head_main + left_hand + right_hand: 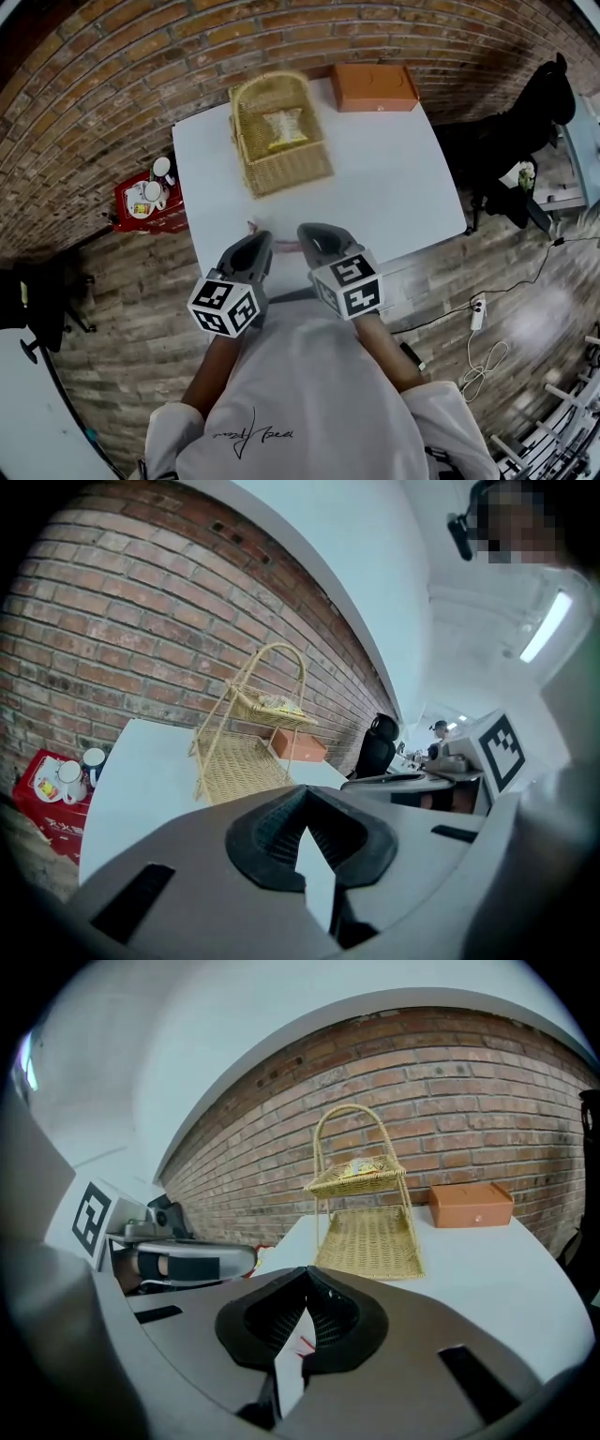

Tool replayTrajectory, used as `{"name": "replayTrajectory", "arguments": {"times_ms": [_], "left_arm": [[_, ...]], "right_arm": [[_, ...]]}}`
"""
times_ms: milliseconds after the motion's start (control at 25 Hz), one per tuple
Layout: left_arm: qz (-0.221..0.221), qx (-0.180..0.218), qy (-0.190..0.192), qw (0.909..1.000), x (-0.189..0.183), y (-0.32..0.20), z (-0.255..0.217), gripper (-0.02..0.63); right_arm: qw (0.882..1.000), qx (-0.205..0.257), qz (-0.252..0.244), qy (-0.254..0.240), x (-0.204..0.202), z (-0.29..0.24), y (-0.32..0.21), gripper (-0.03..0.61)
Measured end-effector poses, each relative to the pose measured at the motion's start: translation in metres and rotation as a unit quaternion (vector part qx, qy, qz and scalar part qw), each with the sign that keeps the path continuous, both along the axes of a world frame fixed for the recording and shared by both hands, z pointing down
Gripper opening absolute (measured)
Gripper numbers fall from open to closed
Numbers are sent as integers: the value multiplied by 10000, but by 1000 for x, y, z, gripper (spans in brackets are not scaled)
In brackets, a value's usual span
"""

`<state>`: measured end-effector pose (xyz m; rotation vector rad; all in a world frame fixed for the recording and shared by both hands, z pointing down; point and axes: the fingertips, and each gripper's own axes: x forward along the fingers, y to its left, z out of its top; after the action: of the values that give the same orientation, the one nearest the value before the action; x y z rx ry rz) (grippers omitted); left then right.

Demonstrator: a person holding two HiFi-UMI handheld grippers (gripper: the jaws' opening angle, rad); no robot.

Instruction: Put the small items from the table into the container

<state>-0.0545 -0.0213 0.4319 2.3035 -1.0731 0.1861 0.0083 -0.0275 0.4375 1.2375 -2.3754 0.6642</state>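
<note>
Both claws are staying... nope, just clenching shut, empty. The left claw [263, 241] and right claw [310, 233] are tilting down over the counter's [394, 187] 6 o'clock edge, with a small pink item [284, 247] lying between them. The wicker basket [279, 131] is sitting at 12 o'clock, and the red crate's [141, 202] print is too small to read.

Noted: orange box [374, 87] close to the brick wall [112, 75], red crate [141, 208] holding white cups [152, 191] on the wood floor [141, 281] at left, black office chair [539, 103] at right, white power strip [477, 314] with cable near it.
</note>
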Motion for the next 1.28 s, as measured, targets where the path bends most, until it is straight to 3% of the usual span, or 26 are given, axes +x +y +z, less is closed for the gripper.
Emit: {"name": "replayTrajectory", "arguments": {"times_ms": [320,840,1280], "left_arm": [[-20,-128,-107,9999,-3,0,11,9],[-560,-410,-291,9972,-34,-8,35,9],[-561,-513,-630,9951,-38,-1,55,9]], "right_arm": [[9999,-38,-97,-72,-2,2,2,23],[9984,-195,-500,-170,-9,14,2,23],[9974,-229,-651,-192,-12,16,0,23]]}}
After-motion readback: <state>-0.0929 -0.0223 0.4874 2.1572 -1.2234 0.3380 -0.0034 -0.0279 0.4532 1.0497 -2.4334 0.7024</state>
